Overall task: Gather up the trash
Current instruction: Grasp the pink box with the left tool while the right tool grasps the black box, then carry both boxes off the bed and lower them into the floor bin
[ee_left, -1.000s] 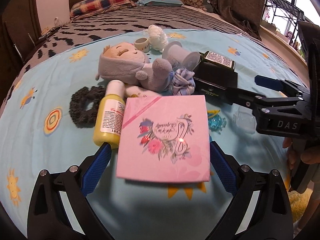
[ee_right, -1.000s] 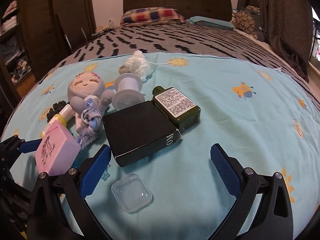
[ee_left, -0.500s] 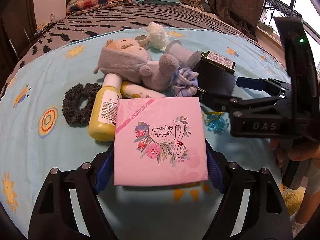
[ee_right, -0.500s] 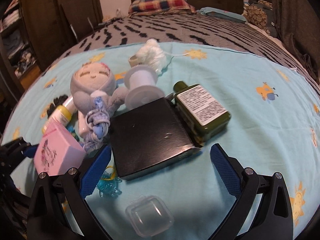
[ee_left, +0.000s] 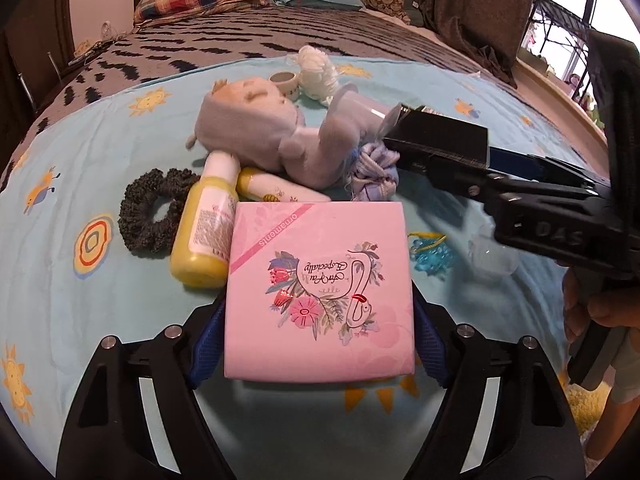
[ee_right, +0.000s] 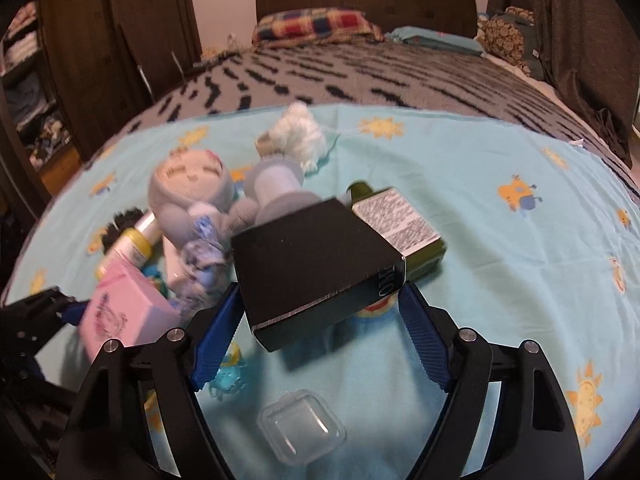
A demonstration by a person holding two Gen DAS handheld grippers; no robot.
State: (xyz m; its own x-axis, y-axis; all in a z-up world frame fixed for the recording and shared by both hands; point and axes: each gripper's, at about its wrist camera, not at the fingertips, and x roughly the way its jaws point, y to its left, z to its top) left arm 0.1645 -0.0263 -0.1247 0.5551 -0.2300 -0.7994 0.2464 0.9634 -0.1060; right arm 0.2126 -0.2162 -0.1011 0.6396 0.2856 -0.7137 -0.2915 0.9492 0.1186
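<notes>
A pink flowered box [ee_left: 320, 292] sits between the blue pads of my left gripper [ee_left: 320, 332], which press on both its sides; it is also seen at the left of the right wrist view as the pink box [ee_right: 120, 312]. My right gripper [ee_right: 320, 320] has its jaws closing on a black box [ee_right: 316, 264], which is tilted with a shadow under it. From the left wrist view the black box [ee_left: 440, 132] hangs at the end of the right gripper's fingers [ee_left: 452, 180]. A clear plastic case [ee_right: 302, 432] lies on the sheet below the right gripper.
On the light blue sheet [ee_left: 80, 140] lie a grey plush doll [ee_left: 256, 120], a yellow bottle [ee_left: 204, 240], a dark scrunchie [ee_left: 152, 216], a teal trinket [ee_left: 430, 254], a green bottle [ee_right: 400, 224], a spool [ee_right: 276, 192] and white yarn [ee_left: 316, 68]. A hand [ee_left: 596, 308] holds the right gripper.
My left gripper's fingers closed in onto the pink box. My right gripper moved forward around the black box and narrowed on it; the box now sits tilted and raised.
</notes>
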